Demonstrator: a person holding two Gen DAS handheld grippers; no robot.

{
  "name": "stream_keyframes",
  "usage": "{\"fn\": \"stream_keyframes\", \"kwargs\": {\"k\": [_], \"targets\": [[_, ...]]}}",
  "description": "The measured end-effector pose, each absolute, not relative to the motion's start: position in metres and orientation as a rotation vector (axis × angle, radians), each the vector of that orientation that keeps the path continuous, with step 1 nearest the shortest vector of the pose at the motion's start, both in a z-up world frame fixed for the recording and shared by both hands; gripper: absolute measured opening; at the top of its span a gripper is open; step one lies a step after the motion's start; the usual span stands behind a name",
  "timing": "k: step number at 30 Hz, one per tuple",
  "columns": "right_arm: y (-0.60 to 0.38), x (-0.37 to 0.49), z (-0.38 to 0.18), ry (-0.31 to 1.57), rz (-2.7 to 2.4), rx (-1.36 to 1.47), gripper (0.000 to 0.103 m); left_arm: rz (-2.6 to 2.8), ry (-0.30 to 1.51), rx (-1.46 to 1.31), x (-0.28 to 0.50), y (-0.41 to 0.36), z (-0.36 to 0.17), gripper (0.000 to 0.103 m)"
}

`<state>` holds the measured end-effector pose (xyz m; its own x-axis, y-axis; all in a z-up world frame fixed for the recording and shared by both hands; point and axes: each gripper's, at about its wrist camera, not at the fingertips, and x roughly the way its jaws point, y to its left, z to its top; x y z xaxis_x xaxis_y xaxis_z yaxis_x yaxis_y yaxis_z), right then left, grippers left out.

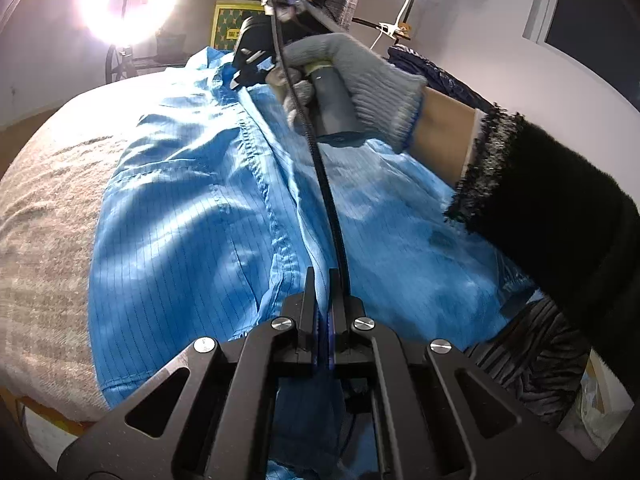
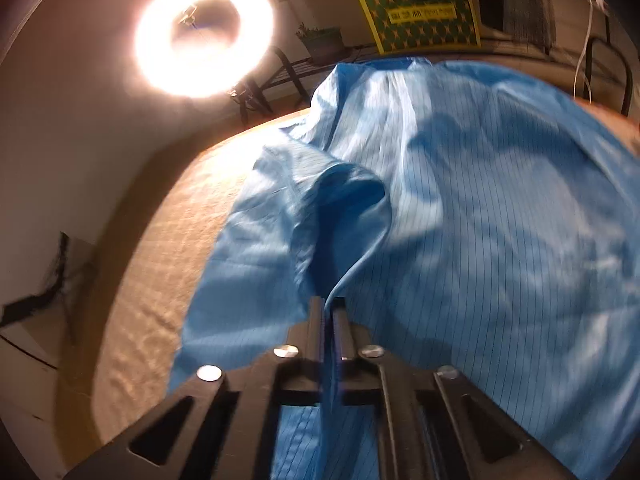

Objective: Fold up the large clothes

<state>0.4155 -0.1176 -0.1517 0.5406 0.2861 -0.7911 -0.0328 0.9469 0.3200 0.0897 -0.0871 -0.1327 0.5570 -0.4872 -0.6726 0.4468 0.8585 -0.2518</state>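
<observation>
A large blue pinstriped garment (image 1: 180, 208) lies spread over a beige-covered surface (image 1: 44, 240). My left gripper (image 1: 321, 276) is shut on a fold of this blue cloth near its front seam. Farther along the same seam, a grey-gloved hand (image 1: 352, 72) holds the right gripper (image 1: 240, 80), whose tips pinch the cloth near the collar. In the right wrist view the right gripper (image 2: 328, 304) is shut on a raised ridge of the blue garment (image 2: 500, 220), which bulges up ahead of the fingers.
A bright ring light (image 2: 204, 36) on a stand shines at the far side. A yellow-framed patterned board (image 2: 416, 12) and a potted plant (image 2: 320, 40) stand behind the surface. A black fuzzy sleeve (image 1: 552, 220) crosses the right of the left wrist view. The beige cover (image 2: 160, 280) lies bare left of the garment.
</observation>
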Motion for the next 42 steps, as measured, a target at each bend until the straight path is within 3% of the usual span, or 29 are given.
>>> {"fn": "stream_keyframes", "kwargs": {"k": [9, 10, 11, 12, 15, 23, 25, 27, 34, 42], "targets": [[-0.131, 0.420, -0.165, 1.018, 0.110, 0.241, 0.001, -0.566, 0.823, -0.038, 0.082, -0.089, -0.135, 0.001], [-0.138, 0.416, -0.163, 1.014, 0.120, 0.266, 0.005, -0.566, 0.831, -0.043, 0.079, -0.083, -0.133, 0.004], [-0.143, 0.415, -0.161, 1.016, 0.132, 0.286, 0.015, -0.573, 0.834, -0.052, 0.077, -0.076, -0.131, 0.009], [-0.149, 0.411, -0.157, 1.009, 0.154, 0.316, 0.031, -0.579, 0.834, -0.058, 0.072, -0.069, -0.130, 0.016], [-0.161, 0.393, -0.136, 0.955, 0.165, 0.316, 0.035, -0.583, 0.820, -0.070, 0.051, -0.050, -0.122, 0.037], [-0.177, 0.316, -0.078, 0.862, 0.295, 0.330, 0.035, -0.474, 0.717, -0.174, 0.016, 0.019, -0.095, 0.037], [-0.171, 0.289, -0.071, 0.845, 0.343, 0.311, 0.034, -0.427, 0.729, -0.216, 0.022, 0.039, -0.100, 0.033], [-0.165, 0.256, -0.068, 0.827, 0.403, 0.310, 0.032, -0.425, 0.745, -0.253, 0.031, 0.050, -0.109, 0.021], [-0.108, 0.173, -0.109, 0.889, 0.553, 0.179, 0.028, -0.445, 0.791, -0.165, 0.052, 0.022, -0.140, 0.021], [-0.072, 0.161, -0.154, 0.949, 0.491, -0.043, 0.028, -0.402, 0.815, 0.004, 0.056, -0.014, -0.154, 0.021]]}}
